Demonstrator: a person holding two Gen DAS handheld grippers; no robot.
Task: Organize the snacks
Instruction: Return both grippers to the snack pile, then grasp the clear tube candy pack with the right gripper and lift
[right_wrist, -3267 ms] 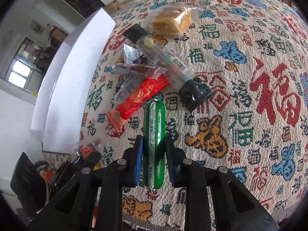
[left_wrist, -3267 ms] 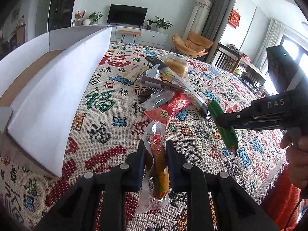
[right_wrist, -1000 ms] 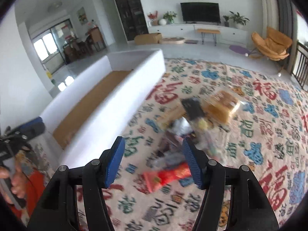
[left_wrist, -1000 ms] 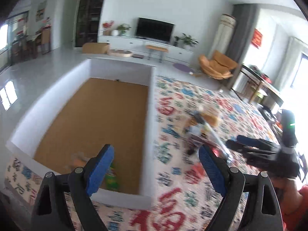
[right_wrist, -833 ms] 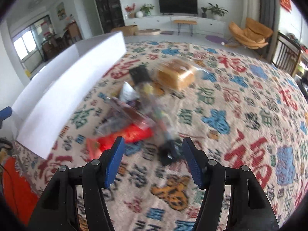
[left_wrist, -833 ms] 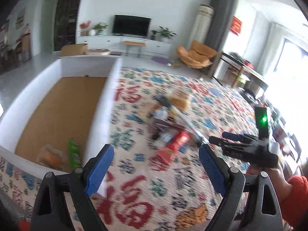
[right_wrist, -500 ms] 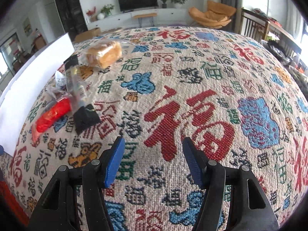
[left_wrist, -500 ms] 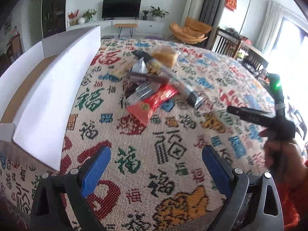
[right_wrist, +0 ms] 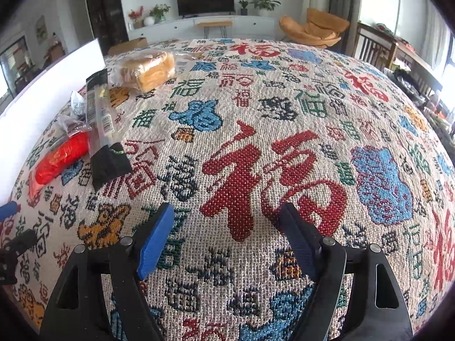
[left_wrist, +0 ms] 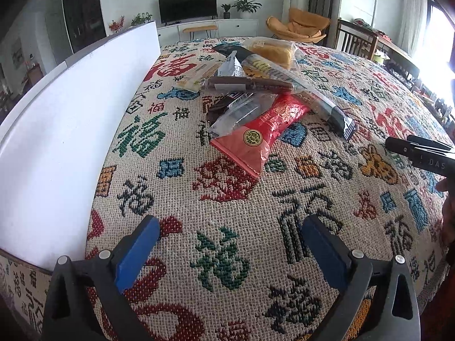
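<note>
A pile of snacks lies on the patterned tablecloth (left_wrist: 227, 199): a red packet (left_wrist: 266, 130) in front, a brown stick snack (left_wrist: 247, 83), a long clear pack with a black end (left_wrist: 332, 113) and a bagged bread loaf (left_wrist: 270, 49) at the back. My left gripper (left_wrist: 227, 247) is open and empty, just short of the red packet. My right gripper (right_wrist: 227, 238) is open and empty over bare cloth, with the red packet (right_wrist: 61, 155), black-ended pack (right_wrist: 106, 162) and bread (right_wrist: 148, 68) to its left. The right gripper also shows at the left wrist view's right edge (left_wrist: 421, 150).
A white box wall (left_wrist: 65, 130) runs along the left of the cloth; its inside is hidden. It also shows in the right wrist view (right_wrist: 48, 91). Behind are a TV unit (right_wrist: 204, 25), an orange chair (right_wrist: 315, 31) and wooden chairs (left_wrist: 366, 42).
Both grippers held snacks 3.3 s ago, and a green one and an orange one lay in the box 0.8 s ago. Both grippers have swung back to the cloth, open and empty.
</note>
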